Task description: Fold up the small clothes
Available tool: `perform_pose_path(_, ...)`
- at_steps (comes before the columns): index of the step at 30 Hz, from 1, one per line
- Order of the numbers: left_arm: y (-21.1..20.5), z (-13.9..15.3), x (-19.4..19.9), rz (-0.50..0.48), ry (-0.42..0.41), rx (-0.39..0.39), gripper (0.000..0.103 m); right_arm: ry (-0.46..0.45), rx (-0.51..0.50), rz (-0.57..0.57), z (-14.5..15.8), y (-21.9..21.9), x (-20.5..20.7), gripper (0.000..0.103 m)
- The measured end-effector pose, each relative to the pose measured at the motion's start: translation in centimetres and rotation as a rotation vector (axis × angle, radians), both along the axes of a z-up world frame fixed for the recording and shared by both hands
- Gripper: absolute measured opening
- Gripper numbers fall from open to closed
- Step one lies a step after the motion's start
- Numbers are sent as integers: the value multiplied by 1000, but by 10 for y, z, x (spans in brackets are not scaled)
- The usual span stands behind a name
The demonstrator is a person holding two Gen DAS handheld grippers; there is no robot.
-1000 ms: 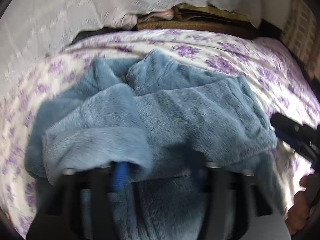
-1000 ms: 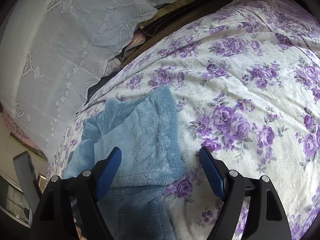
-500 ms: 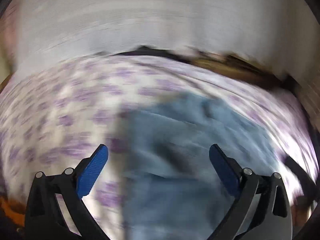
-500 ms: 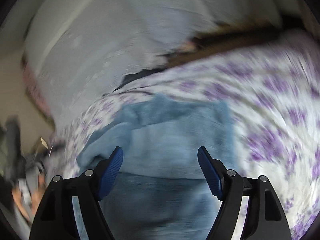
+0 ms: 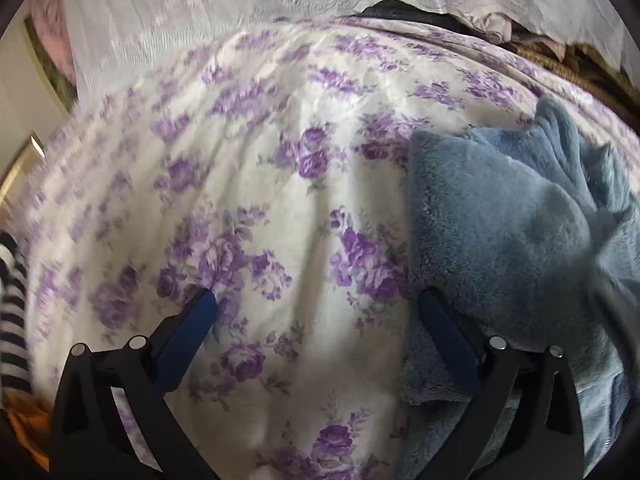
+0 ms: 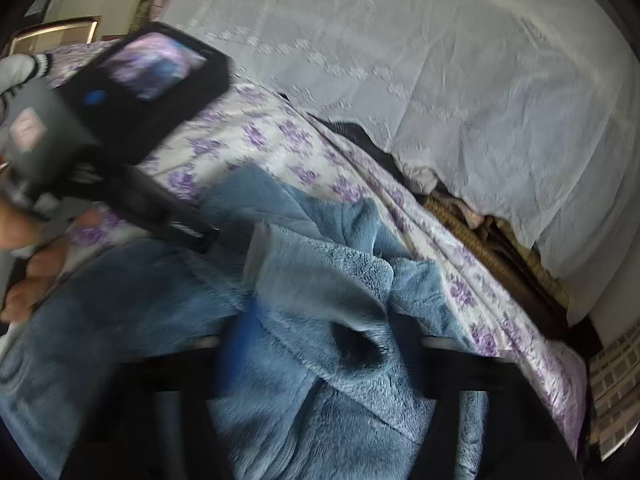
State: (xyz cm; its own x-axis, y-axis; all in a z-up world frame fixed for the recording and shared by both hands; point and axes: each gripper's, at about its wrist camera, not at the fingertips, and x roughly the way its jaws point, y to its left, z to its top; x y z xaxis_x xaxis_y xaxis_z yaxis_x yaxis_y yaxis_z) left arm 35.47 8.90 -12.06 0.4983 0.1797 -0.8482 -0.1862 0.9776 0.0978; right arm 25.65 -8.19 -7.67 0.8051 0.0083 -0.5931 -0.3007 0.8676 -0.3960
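Note:
A fluffy blue garment (image 5: 512,220) lies bunched on the floral bedspread (image 5: 280,208), at the right of the left wrist view. My left gripper (image 5: 316,316) is open and empty over bare bedspread, its right finger at the garment's left edge. In the right wrist view the garment (image 6: 320,288) fills the lower middle, with a sleeve opening showing. My right gripper (image 6: 320,340) is blurred and looks shut on a fold of the garment. The left gripper's body (image 6: 132,92) and the hand holding it show at the upper left of that view.
A white lace curtain (image 6: 440,80) hangs behind the bed. A woven mat and dark things (image 6: 480,240) lie at the bed's far edge. A striped sleeve (image 5: 12,300) shows at the left edge.
My left gripper let go of the garment, opened and swung left over bare bedspread. My right gripper moved left onto the garment and closed on a fold.

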Motion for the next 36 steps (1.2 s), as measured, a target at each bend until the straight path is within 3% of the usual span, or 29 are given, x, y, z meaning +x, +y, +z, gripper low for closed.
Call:
perform_pose_path(2, 6, -2, 0, 7, 4, -38, 99, 26, 178, -71, 12, -31, 7, 8)
perform_pose_path(5, 1, -1, -2, 3, -4, 0, 99, 57, 418, -281, 17, -111, 15, 8)
perform_pose_path(8, -4, -2, -5, 1, -10, 20, 99, 278, 699, -494, -28, -206, 20, 14)
perform_pose_path(10, -1, 0, -6, 4, -7, 1, 99, 303, 911, -467, -41, -239, 8, 15)
perform_pose_path(12, 6, 8, -9, 16, -11, -45, 99, 269, 978, -497, -34, -253, -2, 17)
perform_pose_path(15, 10, 30, -18, 6, -57, -150, 99, 155, 877, -404, 0, -234, -3, 19)
perform_pose_path(19, -25, 47, -19, -101, -88, -165, 99, 188, 732, -262, 16, -179, 24, 20)
perform_pose_path(22, -80, 44, -10, -205, -94, -45, 99, 214, 652, -246, 6, -145, 53, 22)
perform_pose_path(25, -114, 11, 12, -225, -55, 133, 99, 315, 555, -324, -39, -139, 89, 25)
perform_pose_path(26, -115, -1, 17, -230, -39, 122, 99, 305, 583, -312, -45, -144, 90, 25)
perform_pose_path(27, -108, -5, 17, -221, -56, 62, 99, 293, 607, -300, -42, -149, 86, 25)
perform_pose_path(30, -85, 10, 16, -207, -46, -68, 99, 222, 626, -313, -18, -152, 64, 27)
perform_pose_path(33, -78, 32, -4, -230, -111, -83, 99, 198, 582, -263, -2, -144, 45, 33)
perform_pose_path(36, -88, 29, -10, -293, -63, -80, 99, 280, 529, -293, -28, -142, 47, 44)
